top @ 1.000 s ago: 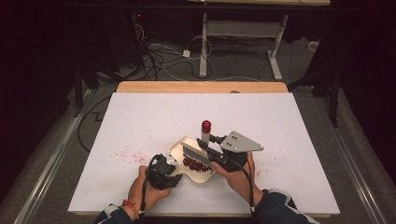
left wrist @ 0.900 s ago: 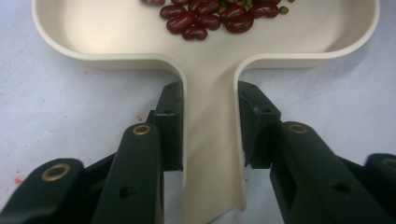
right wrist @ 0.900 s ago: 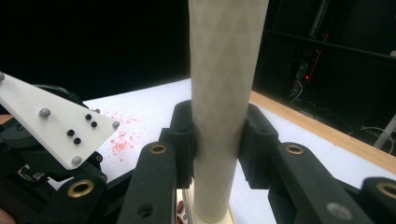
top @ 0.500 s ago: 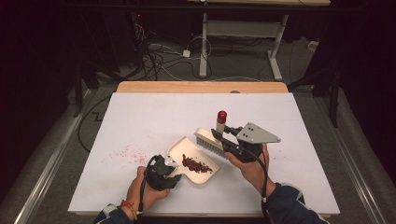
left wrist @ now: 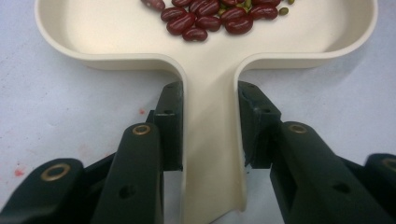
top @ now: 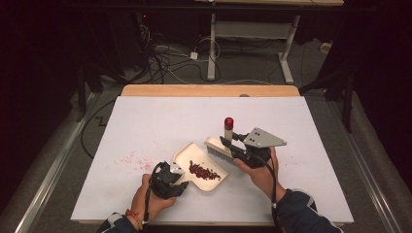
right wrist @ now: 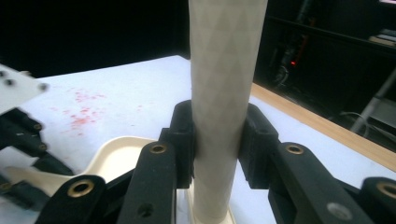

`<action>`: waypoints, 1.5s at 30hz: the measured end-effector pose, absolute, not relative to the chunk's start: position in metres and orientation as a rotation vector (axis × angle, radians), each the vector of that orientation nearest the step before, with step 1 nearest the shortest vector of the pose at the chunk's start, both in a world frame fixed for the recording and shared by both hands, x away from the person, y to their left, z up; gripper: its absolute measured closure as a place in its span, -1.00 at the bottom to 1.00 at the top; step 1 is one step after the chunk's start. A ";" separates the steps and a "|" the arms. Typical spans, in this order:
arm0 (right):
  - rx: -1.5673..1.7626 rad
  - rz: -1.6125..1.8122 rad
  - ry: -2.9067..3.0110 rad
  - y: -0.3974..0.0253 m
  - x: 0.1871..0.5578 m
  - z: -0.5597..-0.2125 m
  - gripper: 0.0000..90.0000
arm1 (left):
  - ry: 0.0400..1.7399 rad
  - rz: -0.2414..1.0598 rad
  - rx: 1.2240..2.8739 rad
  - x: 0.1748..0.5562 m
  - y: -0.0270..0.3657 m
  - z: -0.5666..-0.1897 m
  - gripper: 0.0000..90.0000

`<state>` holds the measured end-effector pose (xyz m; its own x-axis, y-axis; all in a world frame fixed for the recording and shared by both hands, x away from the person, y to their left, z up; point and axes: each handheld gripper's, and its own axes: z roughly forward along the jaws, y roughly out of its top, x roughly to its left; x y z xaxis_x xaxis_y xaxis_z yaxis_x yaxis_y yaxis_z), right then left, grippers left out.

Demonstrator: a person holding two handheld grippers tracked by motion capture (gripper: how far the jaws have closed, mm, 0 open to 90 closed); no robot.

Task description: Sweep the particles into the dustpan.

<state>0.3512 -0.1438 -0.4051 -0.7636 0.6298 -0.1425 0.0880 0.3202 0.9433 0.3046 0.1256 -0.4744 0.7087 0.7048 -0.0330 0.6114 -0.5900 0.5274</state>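
Far left on the white table (top: pixel 145 116): a scatter of red stains (top: pixel 130 159). Next, left gripper (top: pixel 180 177), jaws closed on the handle of a cream dustpan (top: pixel 187 158) — pads pressed to both sides of the handle in the left gripper view. Inside the pan, a heap of dark red beans (top: pixel 207 172), a few small green ones among them. Just right of the pan, a brush (top: pixel 219 147), pale handle upright with a red tip, clamped between the jaws of the right gripper (top: pixel 226 141) — bristles down beside the pan's far edge.
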 end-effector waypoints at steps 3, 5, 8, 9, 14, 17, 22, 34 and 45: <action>0.626 1.467 2.106 -0.139 0.346 -0.406 0.56 | 1.005 0.244 2.409 0.305 0.127 -0.474 0.41; 0.587 1.456 2.118 -0.129 0.338 -0.406 0.56 | 1.001 0.246 2.412 0.306 0.129 -0.474 0.41; 0.553 1.472 2.131 -0.123 0.331 -0.406 0.56 | 0.988 0.260 2.414 0.306 0.131 -0.474 0.41; 0.550 1.482 2.138 -0.122 0.330 -0.405 0.56 | 0.988 0.260 2.414 0.306 0.131 -0.474 0.41; 0.540 1.487 2.162 -0.119 0.325 -0.402 0.56 | 0.964 0.290 2.429 0.306 0.131 -0.474 0.41; 0.544 1.489 2.158 -0.120 0.326 -0.400 0.56 | 0.958 0.306 2.432 0.305 0.130 -0.473 0.41; 0.543 1.498 2.123 -0.127 0.329 -0.394 0.56 | 0.908 0.378 2.461 0.303 0.126 -0.474 0.40; 0.444 1.543 2.106 -0.124 0.351 -0.398 0.56 | 0.856 0.383 2.456 0.306 0.127 -0.474 0.41; 0.403 1.551 2.151 -0.119 0.353 -0.403 0.56 | 0.840 0.353 2.429 0.309 0.131 -0.469 0.42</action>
